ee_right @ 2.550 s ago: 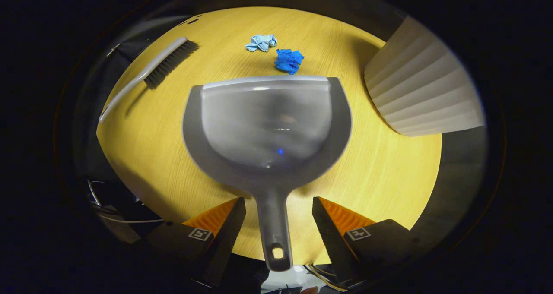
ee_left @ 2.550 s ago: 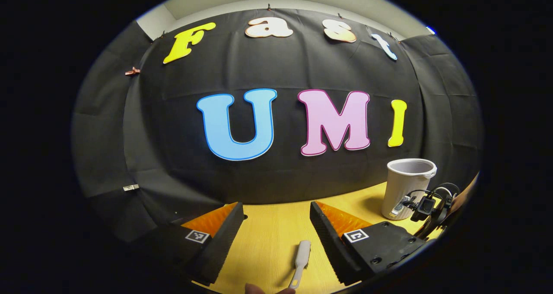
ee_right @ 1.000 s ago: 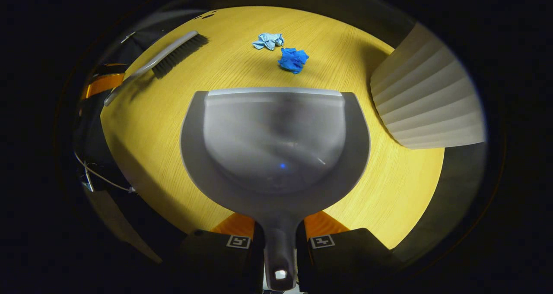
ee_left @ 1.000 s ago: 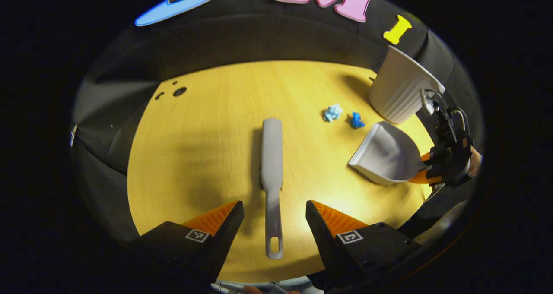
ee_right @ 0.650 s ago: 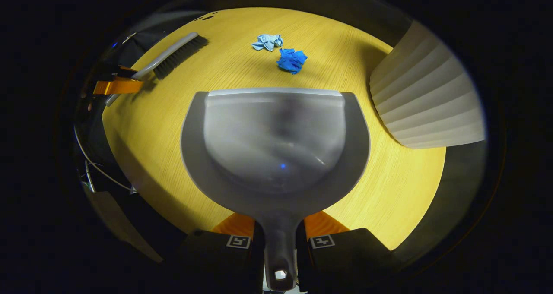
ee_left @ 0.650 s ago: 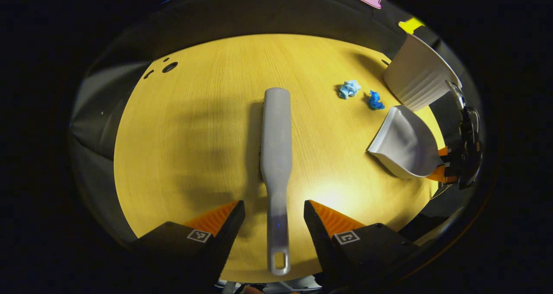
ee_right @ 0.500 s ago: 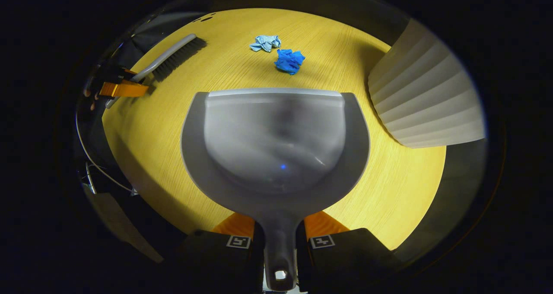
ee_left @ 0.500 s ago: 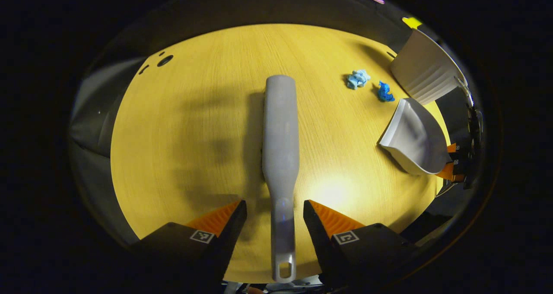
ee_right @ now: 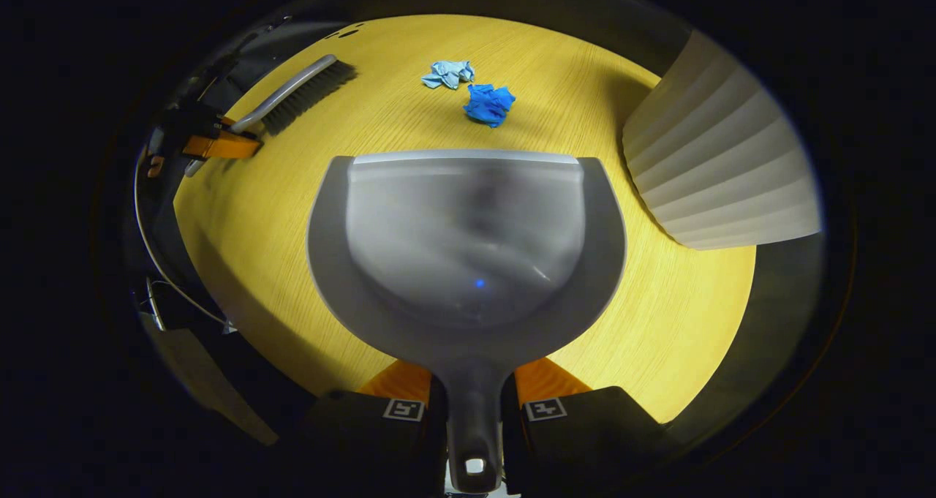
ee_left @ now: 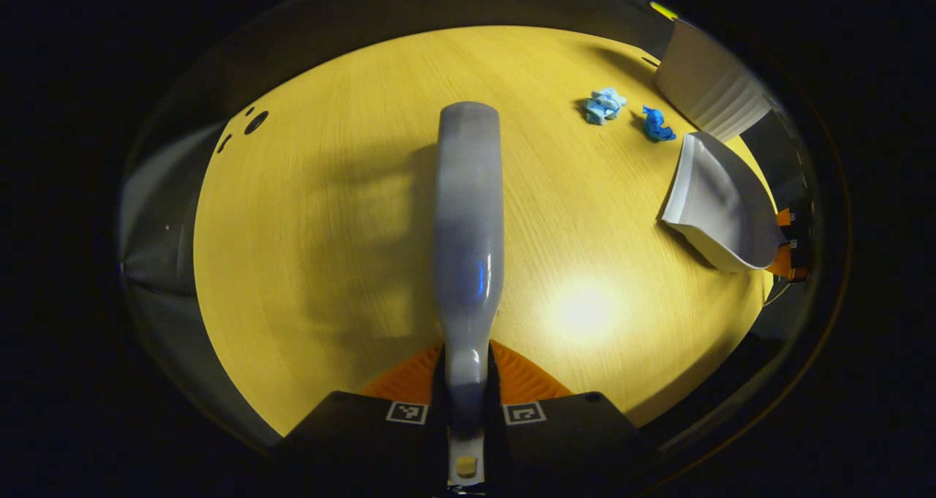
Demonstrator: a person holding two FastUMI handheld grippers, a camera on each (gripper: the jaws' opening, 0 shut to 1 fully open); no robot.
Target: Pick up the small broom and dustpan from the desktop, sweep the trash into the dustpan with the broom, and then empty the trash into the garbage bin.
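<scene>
My left gripper (ee_left: 466, 381) is shut on the handle of the grey broom (ee_left: 469, 220), which points away over the yellow desktop (ee_left: 329, 227). In the right gripper view the broom (ee_right: 292, 96) lies at the far left with dark bristles, the left gripper (ee_right: 212, 145) at its handle. My right gripper (ee_right: 473, 403) is shut on the handle of the grey dustpan (ee_right: 464, 242); the dustpan (ee_left: 720, 205) sits at the right in the left gripper view. Two crumpled paper scraps lie beyond its lip: a light blue one (ee_right: 448, 72) and a dark blue one (ee_right: 488, 103).
A ribbed white garbage bin (ee_right: 720, 172) stands right of the dustpan, close to the scraps; it appears at the far right (ee_left: 706, 81) in the left gripper view. Two small holes (ee_left: 252, 123) mark the desktop's far left. Cables (ee_right: 157, 264) hang off the desk's left edge.
My left gripper tilted down to the desk, moved forward over the broom handle and shut on it. My right gripper shut on the dustpan handle about a second ago and has held still since.
</scene>
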